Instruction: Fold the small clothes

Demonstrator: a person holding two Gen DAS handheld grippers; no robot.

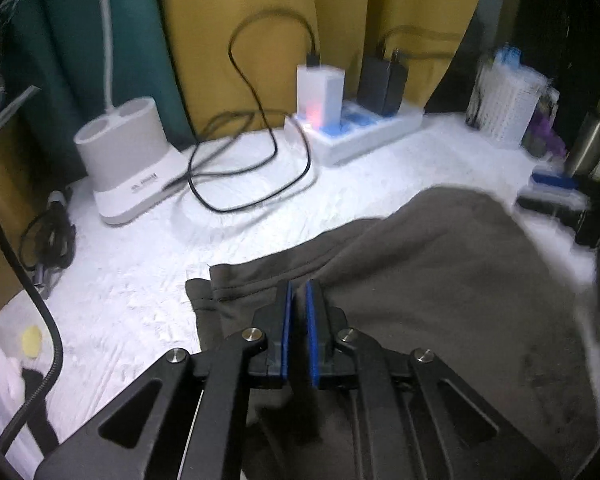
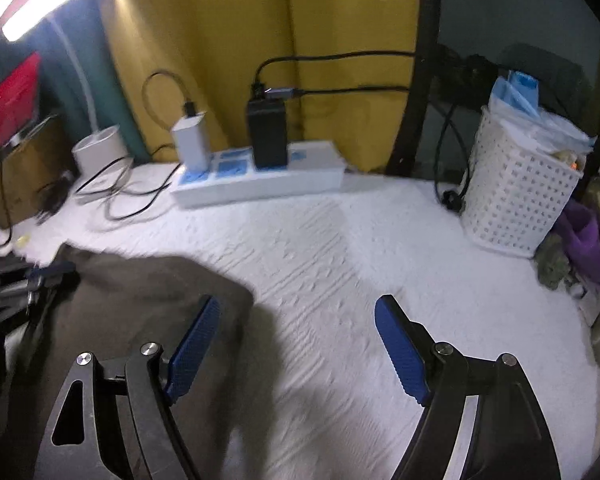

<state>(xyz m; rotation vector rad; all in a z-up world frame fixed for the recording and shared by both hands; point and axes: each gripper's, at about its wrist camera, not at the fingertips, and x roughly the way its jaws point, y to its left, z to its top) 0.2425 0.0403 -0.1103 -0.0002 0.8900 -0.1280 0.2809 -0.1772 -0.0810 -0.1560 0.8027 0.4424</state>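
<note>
A dark grey-brown garment (image 1: 440, 280) lies on the white textured cloth (image 1: 140, 280). My left gripper (image 1: 299, 292) is shut on a fold of this garment near its stitched hem, with the blue pads pressed on the fabric. In the right wrist view the same garment (image 2: 140, 292) lies at lower left. My right gripper (image 2: 296, 320) is open and empty above the white cloth (image 2: 360, 260), its left finger over the garment's right edge. The left gripper (image 2: 56, 270) shows at the far left of that view.
A white power strip (image 1: 356, 132) with chargers and black cables (image 1: 252, 160) sits at the back. A white lamp base (image 1: 128, 152) stands back left. A white perforated basket (image 2: 520, 188) stands at the right, with clutter beside it. A yellow curtain (image 2: 260, 40) hangs behind.
</note>
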